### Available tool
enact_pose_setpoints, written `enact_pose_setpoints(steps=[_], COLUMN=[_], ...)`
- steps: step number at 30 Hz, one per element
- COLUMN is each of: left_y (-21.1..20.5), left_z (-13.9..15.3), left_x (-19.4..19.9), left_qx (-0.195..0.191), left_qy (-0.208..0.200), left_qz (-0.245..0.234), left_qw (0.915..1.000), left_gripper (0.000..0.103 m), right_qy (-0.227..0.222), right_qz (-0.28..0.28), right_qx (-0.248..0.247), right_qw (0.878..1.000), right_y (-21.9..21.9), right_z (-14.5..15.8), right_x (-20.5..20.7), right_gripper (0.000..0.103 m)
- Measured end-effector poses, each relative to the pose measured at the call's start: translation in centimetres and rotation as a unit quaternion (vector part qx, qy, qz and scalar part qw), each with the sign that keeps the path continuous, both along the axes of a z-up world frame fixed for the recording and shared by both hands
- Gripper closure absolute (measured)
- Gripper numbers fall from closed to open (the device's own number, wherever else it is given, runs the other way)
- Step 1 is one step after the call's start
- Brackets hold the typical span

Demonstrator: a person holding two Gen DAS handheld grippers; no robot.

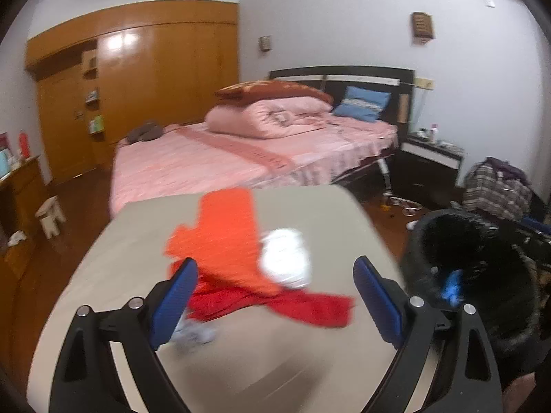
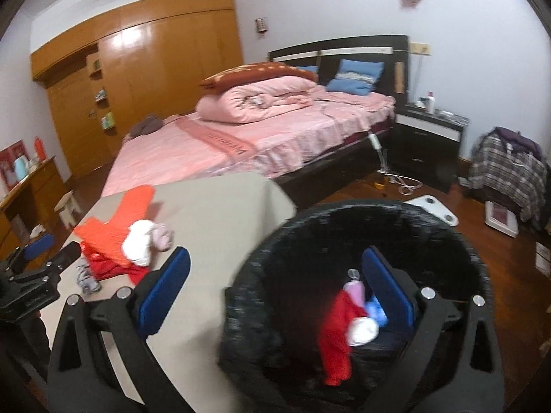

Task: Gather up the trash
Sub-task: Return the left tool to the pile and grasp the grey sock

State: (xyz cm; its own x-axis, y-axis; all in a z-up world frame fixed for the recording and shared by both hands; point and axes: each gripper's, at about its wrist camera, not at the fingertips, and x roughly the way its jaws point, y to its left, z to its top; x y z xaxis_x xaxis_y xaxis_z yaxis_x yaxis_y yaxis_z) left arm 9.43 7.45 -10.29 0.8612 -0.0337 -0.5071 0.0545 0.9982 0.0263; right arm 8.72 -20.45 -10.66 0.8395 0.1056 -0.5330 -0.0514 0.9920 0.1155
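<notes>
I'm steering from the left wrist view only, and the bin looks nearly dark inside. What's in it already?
Observer: A red piece, a white ball and something blue are inside the black bin.
Operator: Is the right gripper holding anything?
Observer: No, the right gripper is over the bin's rim, jaws open, pads touching nothing.
Operator: Anything behind the table's white wad?
Observer: A pinkish crumple sits against the white wad.

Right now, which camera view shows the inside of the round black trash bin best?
The right wrist view: it looks down into the round black trash bin, showing red, white and blue scraps inside. The left wrist view shows only its rim at the right edge, mostly dark.
</notes>
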Motion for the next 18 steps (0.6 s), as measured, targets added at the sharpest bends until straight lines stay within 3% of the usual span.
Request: enact_pose_setpoints(steps=[10, 18], left_y=[6.1, 8.5], left_z=[-2.8, -5.9], left_x=[0.3, 2.0], left_qx=[0.001, -0.012], left_qy=[0.026, 0.064], left_qz=[0.074, 0.097], left_qw=[0.9969, 0.9932], left_gripper=[0.014, 0.019], right_qy=[0.001, 0.011], right_qz=[0.062, 0.084], right_qx=[-0.005, -0.017], right_qw=[0.998, 0.996], right_y=[6.4, 9.2], right_z=[-0.8, -2.3], right_x=[1.9, 2.9], right_gripper=[0.006, 0.006])
